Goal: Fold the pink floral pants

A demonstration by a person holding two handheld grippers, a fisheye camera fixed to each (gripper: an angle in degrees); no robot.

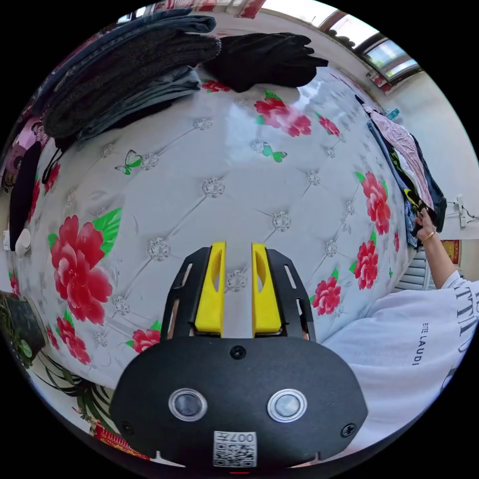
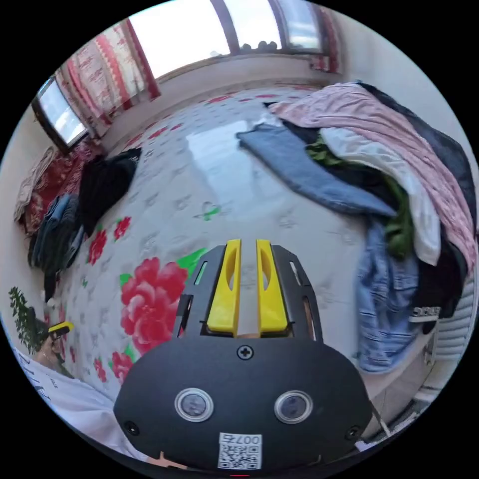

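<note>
Folding is judged not yet begun: what seems the pink pants point(image 2: 399, 144) lie atop the heap beside the bed point(image 2: 209, 164); both tongs point(image 1: 238, 289) point(image 2: 248, 289) are held slightly parted, grasping nothing.

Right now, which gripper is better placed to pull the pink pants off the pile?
Right. The right gripper faces the clothes pile, where the pink pants lie on top. The left gripper hangs over bare mattress, the pile far off at its side. Both look empty.
</note>
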